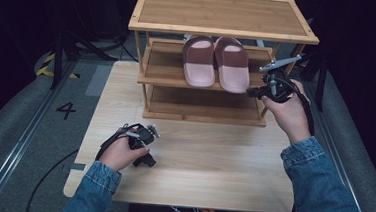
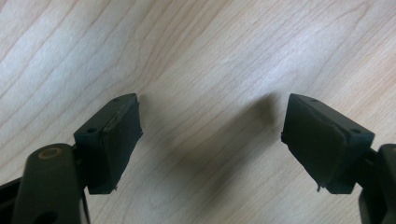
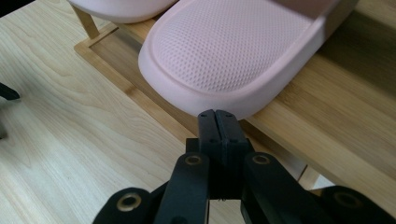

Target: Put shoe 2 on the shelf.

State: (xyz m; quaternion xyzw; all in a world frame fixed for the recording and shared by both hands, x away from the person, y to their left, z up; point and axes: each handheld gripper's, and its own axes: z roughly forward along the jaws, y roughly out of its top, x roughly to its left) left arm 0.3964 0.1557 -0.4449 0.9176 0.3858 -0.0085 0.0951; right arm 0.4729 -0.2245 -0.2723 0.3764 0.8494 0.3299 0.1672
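Bamboo rack (image 1: 205,82) is stood on the tabletop (image 1: 197,167); the right pink slipper (image 1: 232,64) is laid on its middle shelf, long axis front to back. Right tongs (image 3: 216,114), clenched empty, are held at its heel rim. Left tongs (image 2: 210,140) are kept released, well apart.

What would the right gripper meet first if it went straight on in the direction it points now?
Most likely the heel edge of the right pink slipper on the middle shelf of the rack. The right gripper is shut, and its tips sit just before that edge; whether they already touch it I cannot tell.
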